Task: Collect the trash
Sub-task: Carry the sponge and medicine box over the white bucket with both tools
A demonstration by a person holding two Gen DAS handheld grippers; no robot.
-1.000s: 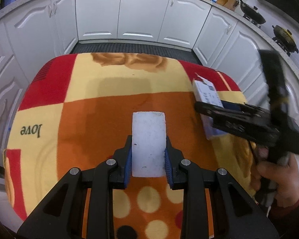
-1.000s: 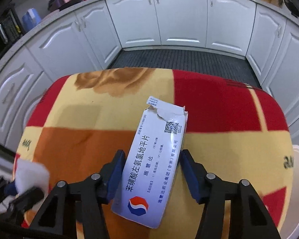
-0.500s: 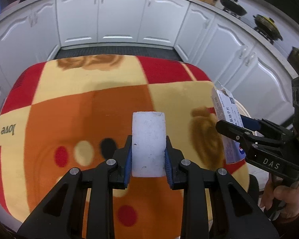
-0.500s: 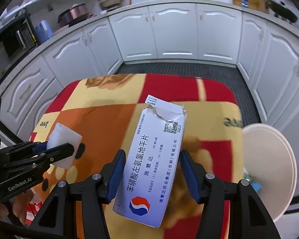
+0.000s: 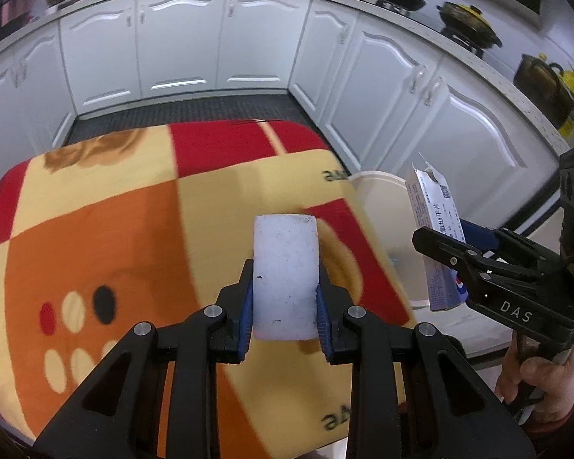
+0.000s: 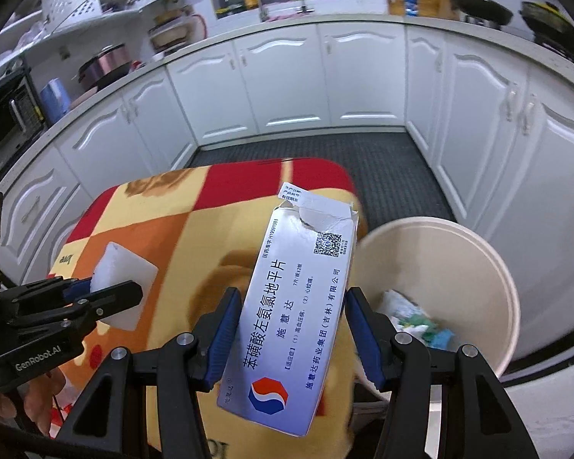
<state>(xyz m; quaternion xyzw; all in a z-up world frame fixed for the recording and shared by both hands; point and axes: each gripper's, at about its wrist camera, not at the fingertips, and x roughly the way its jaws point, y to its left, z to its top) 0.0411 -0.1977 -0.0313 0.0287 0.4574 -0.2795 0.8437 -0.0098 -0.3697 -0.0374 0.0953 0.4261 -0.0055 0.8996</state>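
The left hand-held gripper (image 5: 286, 308) clamps a white foam block (image 5: 286, 275) over the blanket-covered surface (image 5: 114, 237); dropped here, it misses the waste bin (image 6: 474, 252). The right hand-held gripper (image 6: 291, 331) pinches a torn medicine box (image 6: 298, 306) left of the bin's rim; an early release could bounce off it.

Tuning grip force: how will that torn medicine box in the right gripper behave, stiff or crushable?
The medicine box looks like thin card, probably light and crushable. Its torn top likely weakens that end. The right gripper grips its narrow sides, and it sits tilted, so it may pivot or slip on the glossy print.
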